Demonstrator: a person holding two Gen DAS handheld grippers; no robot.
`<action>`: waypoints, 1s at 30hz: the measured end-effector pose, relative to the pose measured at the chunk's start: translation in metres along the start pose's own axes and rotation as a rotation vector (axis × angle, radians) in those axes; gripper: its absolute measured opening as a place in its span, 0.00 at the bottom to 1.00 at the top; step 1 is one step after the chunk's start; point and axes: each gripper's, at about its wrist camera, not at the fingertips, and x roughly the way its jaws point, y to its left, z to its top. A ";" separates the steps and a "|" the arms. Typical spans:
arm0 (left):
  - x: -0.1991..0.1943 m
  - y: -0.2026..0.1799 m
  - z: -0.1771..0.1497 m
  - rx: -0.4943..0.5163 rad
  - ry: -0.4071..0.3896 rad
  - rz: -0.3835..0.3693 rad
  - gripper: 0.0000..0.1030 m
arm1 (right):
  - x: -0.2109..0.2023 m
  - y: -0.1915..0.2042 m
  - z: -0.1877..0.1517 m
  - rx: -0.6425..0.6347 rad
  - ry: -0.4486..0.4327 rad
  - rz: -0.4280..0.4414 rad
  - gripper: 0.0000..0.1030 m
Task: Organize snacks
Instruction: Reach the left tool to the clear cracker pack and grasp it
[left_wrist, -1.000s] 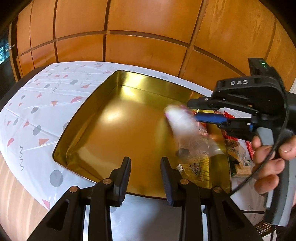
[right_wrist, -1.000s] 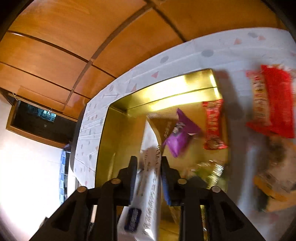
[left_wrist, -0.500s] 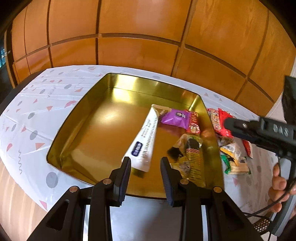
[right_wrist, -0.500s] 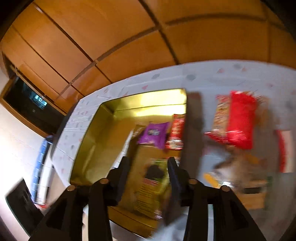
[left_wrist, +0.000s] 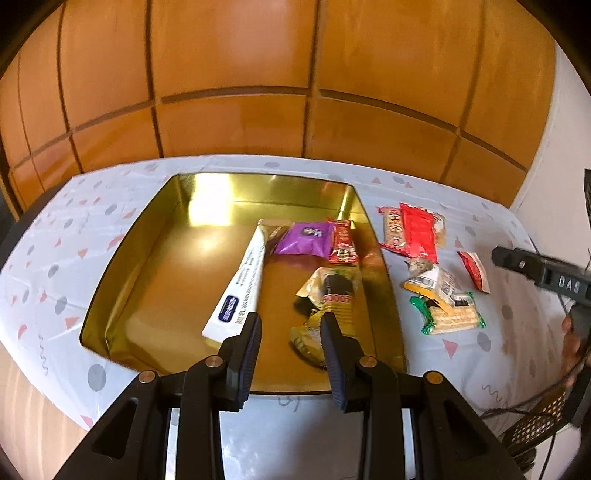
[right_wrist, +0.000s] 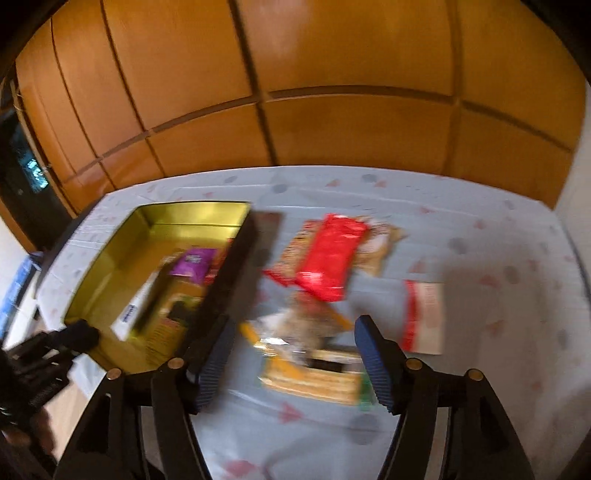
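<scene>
A gold tin (left_wrist: 122, 266) on the patterned cloth holds a long white packet (left_wrist: 242, 288), a purple packet (left_wrist: 304, 240), a small red packet (left_wrist: 343, 242) and a yellow-green packet (left_wrist: 332, 291). My left gripper (left_wrist: 290, 339) hovers over the tin's near rim, open by a narrow gap with nothing in it. My right gripper (right_wrist: 295, 354) is to the right of the tin (right_wrist: 110, 266), above a cracker pack (right_wrist: 314, 373) lying on the cloth. Its jaws are opening and its pads touch nothing. This view is blurred by motion.
Loose snacks lie right of the tin: a red packet (right_wrist: 328, 254) on top of others and a red-and-white sachet (right_wrist: 423, 317). Wooden wall panels (left_wrist: 295, 92) rise behind the table. A hand (left_wrist: 572, 339) and cables are at the far right edge.
The long white packet left the right gripper and now lies in the tin. The right gripper swung right, out over the loose snacks, and its jaws widened. The left gripper shifted slightly.
</scene>
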 end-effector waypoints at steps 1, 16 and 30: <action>-0.001 -0.004 0.000 0.014 -0.005 0.002 0.32 | -0.003 -0.010 0.000 0.002 -0.002 -0.023 0.66; -0.005 -0.048 0.000 0.156 -0.028 0.003 0.32 | -0.030 -0.109 0.012 0.031 -0.043 -0.234 0.70; 0.014 -0.082 -0.001 0.155 0.108 -0.192 0.32 | -0.017 -0.184 0.008 0.196 -0.029 -0.290 0.72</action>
